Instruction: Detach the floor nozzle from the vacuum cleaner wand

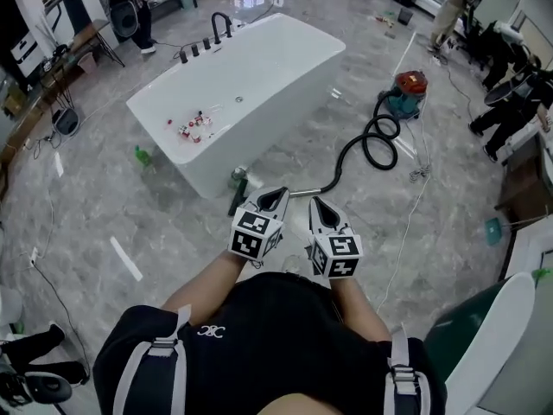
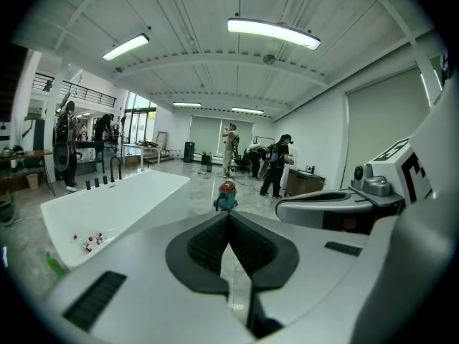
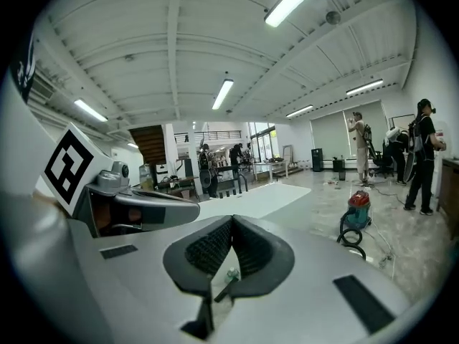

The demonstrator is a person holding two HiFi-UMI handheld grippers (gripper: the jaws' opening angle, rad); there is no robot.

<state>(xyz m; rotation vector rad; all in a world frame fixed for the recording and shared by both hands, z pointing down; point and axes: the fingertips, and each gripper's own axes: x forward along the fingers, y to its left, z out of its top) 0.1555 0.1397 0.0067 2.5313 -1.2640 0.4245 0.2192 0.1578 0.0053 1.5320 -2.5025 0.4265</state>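
Held left gripper (image 1: pixel 278 194) and right gripper (image 1: pixel 316 204) clenched and empty, near the floor nozzle (image 1: pixel 237 194) at the bathtub (image 1: pixel 285 93) foot, seemingly joined to the wand (image 1: pixel 304 193). Best opened first, then clamped either side of the joint and pulled straight apart.

- The room is lit brightly and evenly by long ceiling lamps (image 2: pixel 272 33).
- Soft glare is spread over the polished floor (image 1: pixel 363 76), and only faint shadows are cast.
- Both gripper views are bent strongly at the edges and ringed with black corners.
- The nearest foreground is rendered slightly soft.
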